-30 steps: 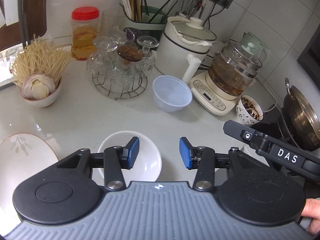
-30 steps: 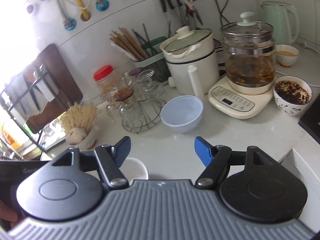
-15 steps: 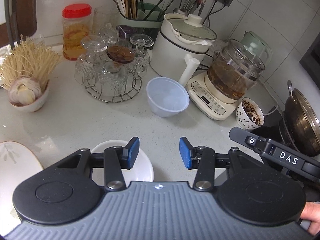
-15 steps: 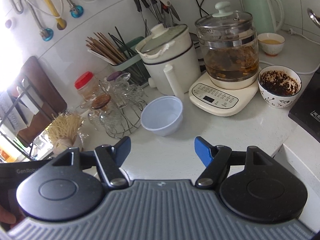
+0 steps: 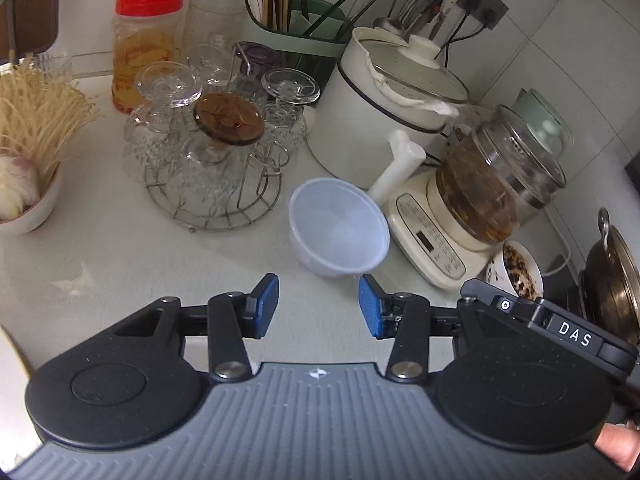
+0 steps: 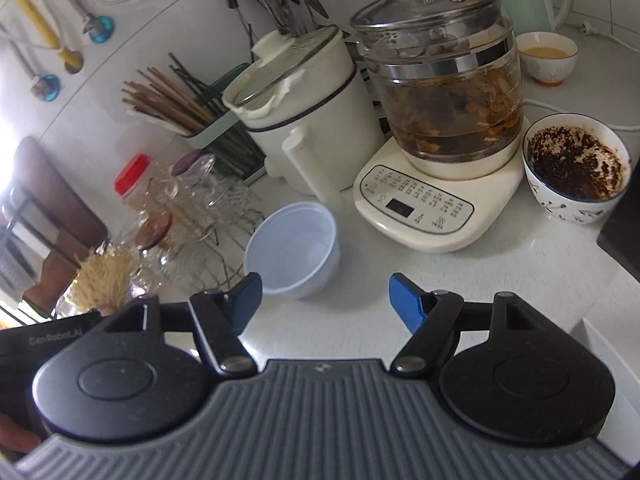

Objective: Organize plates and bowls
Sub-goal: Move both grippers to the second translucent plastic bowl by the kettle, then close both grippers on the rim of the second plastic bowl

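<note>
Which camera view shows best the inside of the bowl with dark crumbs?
The right wrist view: the patterned bowl is whole and its dark contents are visible. In the left wrist view the bowl is small, partly hidden behind the right claw's arm.

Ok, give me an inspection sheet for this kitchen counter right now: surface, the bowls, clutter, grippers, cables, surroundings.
Surface: pale stone counter, crowded along the back wall.
Job's things: translucent plastic bowl empty, tilted, beside the tea maker base; patterned bowl holds dark residue; small bowl holds yellowish liquid; no plate fully in view.
Clutter: wire rack of upturned glasses, red-lidded jar, white electric pot, bowl of garlic and dry noodles, chopstick caddy.
Grippers: left gripper open, holding nothing; right gripper open, holding nothing.
Cables: plugs and cords at the wall socket.
Surroundings: tiled wall, hanging utensils, wok.
</note>
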A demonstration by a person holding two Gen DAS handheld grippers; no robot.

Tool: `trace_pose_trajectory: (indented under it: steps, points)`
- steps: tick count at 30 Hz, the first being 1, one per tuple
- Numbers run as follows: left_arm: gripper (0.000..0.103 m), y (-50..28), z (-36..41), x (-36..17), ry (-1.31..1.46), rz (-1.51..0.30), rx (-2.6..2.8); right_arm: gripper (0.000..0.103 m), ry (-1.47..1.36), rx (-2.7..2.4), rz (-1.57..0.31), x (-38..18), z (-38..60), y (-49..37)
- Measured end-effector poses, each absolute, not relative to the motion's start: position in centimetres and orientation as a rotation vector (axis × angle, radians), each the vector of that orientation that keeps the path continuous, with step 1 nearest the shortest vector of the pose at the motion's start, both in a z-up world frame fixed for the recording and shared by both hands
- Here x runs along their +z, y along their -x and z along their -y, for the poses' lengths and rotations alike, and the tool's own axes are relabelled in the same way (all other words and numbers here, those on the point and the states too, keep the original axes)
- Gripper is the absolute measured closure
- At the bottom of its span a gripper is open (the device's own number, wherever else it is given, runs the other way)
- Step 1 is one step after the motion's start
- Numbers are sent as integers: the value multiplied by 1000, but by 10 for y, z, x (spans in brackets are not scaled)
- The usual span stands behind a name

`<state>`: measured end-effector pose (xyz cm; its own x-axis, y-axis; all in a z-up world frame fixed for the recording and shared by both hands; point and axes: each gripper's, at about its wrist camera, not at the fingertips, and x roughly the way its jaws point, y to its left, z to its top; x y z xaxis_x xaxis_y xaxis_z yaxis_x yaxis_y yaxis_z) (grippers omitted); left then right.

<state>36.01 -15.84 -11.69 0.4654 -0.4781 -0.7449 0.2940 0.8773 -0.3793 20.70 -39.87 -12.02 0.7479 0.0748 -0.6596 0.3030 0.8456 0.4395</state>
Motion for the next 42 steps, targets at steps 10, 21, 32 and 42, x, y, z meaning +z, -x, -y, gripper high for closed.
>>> trace_pose_trajectory:
  steps: [10, 21, 32, 42]
  points:
    - [53, -402, 188, -138, 250, -992, -465, 30, -622, -106, -777, -141, 426, -245]
    - [58, -430, 206, -169, 246, -1045, -388, 47, -681, -30, -860, -172, 432, -294]
    - [83, -453, 211, -187, 228, -1090, -358, 80, -665, 10, -952, -198, 426, -330]
    - [93, -458, 215, -193, 224, -1118, -313, 88, -660, 53, -952, -194, 427, -327]
